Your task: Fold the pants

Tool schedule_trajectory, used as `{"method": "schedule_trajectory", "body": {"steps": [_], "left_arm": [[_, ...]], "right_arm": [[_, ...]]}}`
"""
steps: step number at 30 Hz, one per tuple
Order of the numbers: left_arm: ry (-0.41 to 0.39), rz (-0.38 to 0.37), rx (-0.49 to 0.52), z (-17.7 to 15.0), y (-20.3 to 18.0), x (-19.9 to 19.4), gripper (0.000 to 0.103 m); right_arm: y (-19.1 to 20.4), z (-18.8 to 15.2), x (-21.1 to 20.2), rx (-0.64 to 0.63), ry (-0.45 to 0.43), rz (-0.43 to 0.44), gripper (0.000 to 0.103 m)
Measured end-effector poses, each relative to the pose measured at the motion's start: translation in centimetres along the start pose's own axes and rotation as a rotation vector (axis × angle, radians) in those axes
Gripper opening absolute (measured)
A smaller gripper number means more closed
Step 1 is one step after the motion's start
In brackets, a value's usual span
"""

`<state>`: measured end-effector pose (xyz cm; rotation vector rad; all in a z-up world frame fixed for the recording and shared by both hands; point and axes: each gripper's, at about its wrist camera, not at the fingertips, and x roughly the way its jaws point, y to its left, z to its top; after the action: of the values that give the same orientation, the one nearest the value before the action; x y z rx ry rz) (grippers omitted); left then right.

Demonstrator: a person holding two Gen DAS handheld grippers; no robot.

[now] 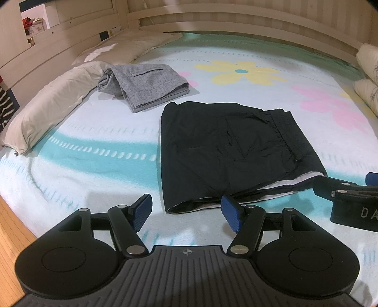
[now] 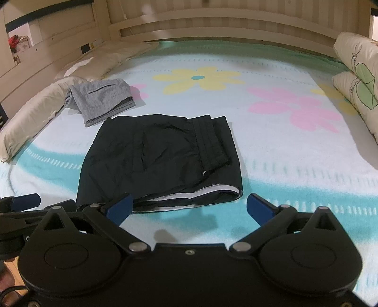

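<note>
Black pants (image 1: 231, 151) lie folded into a flat rectangle on the flowered bed sheet (image 1: 248, 70); they also show in the right wrist view (image 2: 160, 160), with white lining at the near edge. My left gripper (image 1: 186, 213) is open and empty, just in front of the pants' near left corner. My right gripper (image 2: 190, 209) is open and empty, just in front of the near edge. Each gripper shows at the side of the other's view: the right gripper (image 1: 349, 200) and the left gripper (image 2: 21, 205).
Folded grey pants (image 1: 146, 87) lie behind the black ones, against a long beige pillow (image 1: 47, 111). Patterned pillows (image 2: 356, 78) lie at the right. A wooden headboard (image 1: 212, 21) runs along the back. The floor (image 1: 9, 236) shows at the left.
</note>
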<state>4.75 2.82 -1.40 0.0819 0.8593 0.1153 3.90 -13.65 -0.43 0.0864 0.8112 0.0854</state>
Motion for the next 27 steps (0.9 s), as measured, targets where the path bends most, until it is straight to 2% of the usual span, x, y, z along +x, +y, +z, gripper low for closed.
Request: {"method": "schedule_trajectory", "body": {"steps": [27], "left_arm": [[-0.001,0.012,0.031,-0.30,0.23,-0.10,0.063]], "right_arm": [[0.49,-0.31,0.37,-0.014,0.015,-0.015,0.102]]}}
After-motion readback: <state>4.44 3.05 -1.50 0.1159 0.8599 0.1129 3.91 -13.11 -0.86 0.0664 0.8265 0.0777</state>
